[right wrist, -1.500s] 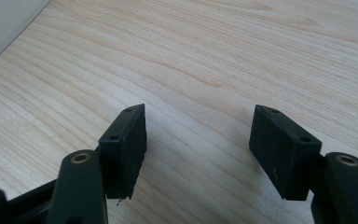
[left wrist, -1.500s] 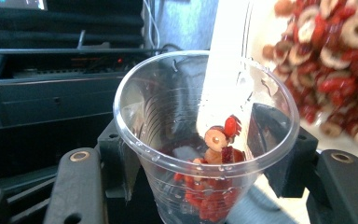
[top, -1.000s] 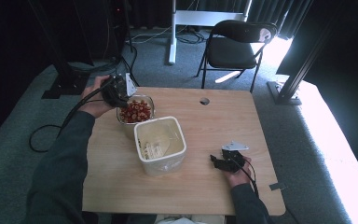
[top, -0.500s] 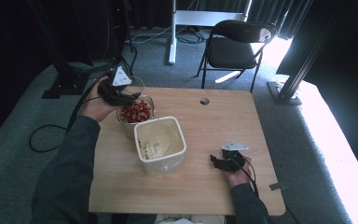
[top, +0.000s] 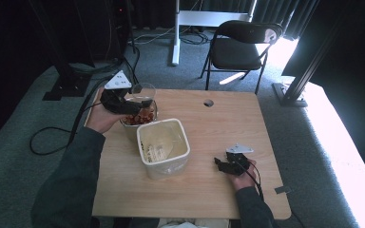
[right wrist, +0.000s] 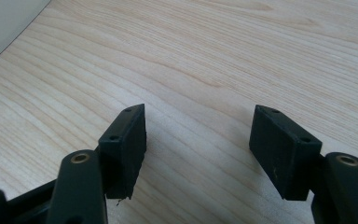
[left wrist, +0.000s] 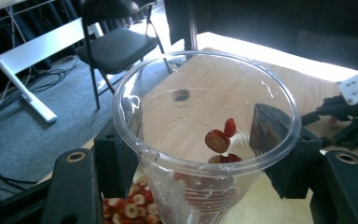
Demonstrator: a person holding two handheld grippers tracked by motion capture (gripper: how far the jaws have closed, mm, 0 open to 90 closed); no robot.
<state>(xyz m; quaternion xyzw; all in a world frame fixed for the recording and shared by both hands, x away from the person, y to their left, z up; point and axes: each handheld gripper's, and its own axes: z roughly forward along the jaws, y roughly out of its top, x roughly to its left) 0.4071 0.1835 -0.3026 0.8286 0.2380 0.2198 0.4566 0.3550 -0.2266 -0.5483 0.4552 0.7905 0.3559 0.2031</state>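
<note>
at the far left corner of the worktop (top: 209, 185) the left gripper (top: 123, 102) holds a clear plastic cup (left wrist: 205, 140), its jaws pressed on the cup's sides though lately easing apart; red fruit slices (left wrist: 219, 140) cling inside (tilted over a bowl (top: 140, 118)). near the white tub (top: 164, 147), the right gripper (right wrist: 198, 140) rests wide open, empty.

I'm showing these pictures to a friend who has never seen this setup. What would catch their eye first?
Probably the clear plastic cup clamped in the left gripper at the table's far left, red slices clinging inside it, just above a bowl of red pieces. Next, the white tub mid-table, and the right gripper resting open on the wooden table.
</note>
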